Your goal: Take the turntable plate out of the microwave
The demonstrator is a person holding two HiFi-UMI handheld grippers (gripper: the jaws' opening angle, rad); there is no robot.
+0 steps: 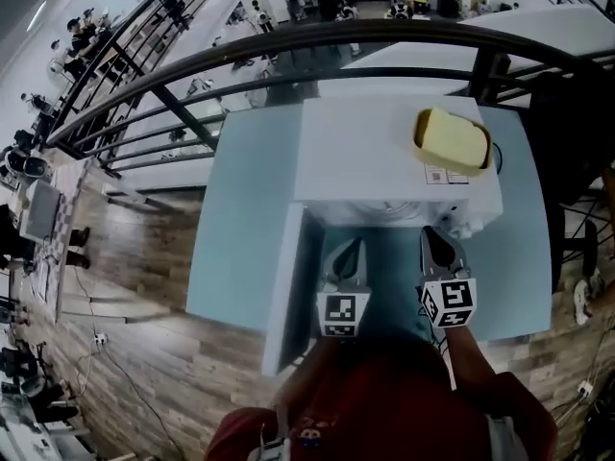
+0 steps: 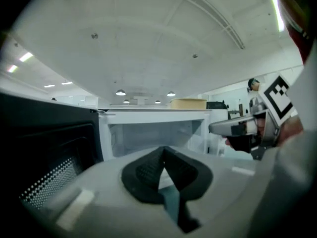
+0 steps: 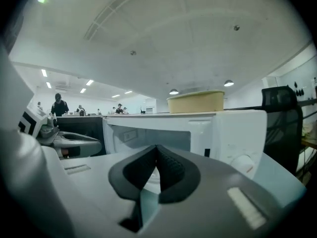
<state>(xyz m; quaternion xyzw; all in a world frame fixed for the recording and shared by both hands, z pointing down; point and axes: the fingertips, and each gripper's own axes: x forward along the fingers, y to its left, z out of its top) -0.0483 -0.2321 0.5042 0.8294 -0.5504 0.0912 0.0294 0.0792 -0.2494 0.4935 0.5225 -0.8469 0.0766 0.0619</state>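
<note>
Turntable plate is not plainly visible in any view. By my judgement it lies flat on the floor of the open cavity point(image 2: 153, 133), low and behind the jaw tips in both gripper views. In the head view the microwave point(image 1: 384, 152) roof covers it.

The microwave stands on the far part of the pale blue table point(image 1: 240, 248) with its mouth facing the person. Its door point(image 1: 283, 286) is swung out to the near left. A yellow container point(image 1: 452, 140) rests on the roof at the right.

Both tools point almost level at the mouth, so the plate lies straight ahead of them, farther away and lower. The left gripper point(image 1: 354, 246) sits before the left half of the opening, beside the door. The right gripper point(image 1: 432, 233) sits before the right half, below the control panel. The 2 are near each other, and the right one looks a shade closer to the opening.

Each pair of jaws is pressed together with nothing between them. The seam between the pads runs upright in both gripper views, so the jaws would part sideways.

A round plate has no long axis, so the near rim seems the part to reach. Either tool would probably have to spread its jaws and dip toward the cavity floor.
</note>
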